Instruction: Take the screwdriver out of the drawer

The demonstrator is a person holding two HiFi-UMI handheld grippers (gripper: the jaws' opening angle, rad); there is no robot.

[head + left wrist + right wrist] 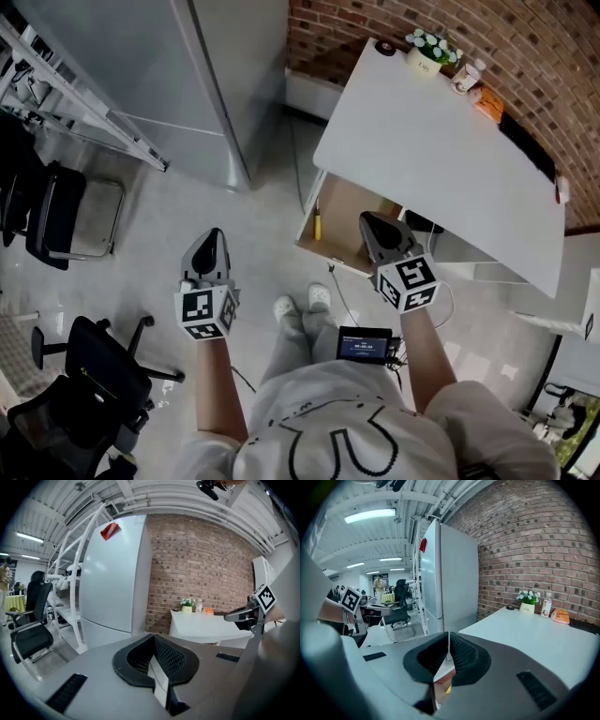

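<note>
A wooden drawer (352,211) stands pulled out from under the white table (441,150). A yellow-handled screwdriver (317,223) lies along the drawer's left side. My right gripper (367,217) hovers over the drawer's right part, shut and holding nothing. In the right gripper view, the right gripper (449,632) points past the table (534,639), and a bit of yellow screwdriver (449,689) shows below the jaws. My left gripper (214,234) is over the floor, left of the drawer. The left gripper (153,634) is also shut and holds nothing.
A tall grey cabinet (187,75) stands left of the table, with a metal rack (84,103) beside it. Office chairs (56,216) sit at the left. A flower pot (427,52) and small items are at the table's far end. My shoes (305,305) are near the drawer.
</note>
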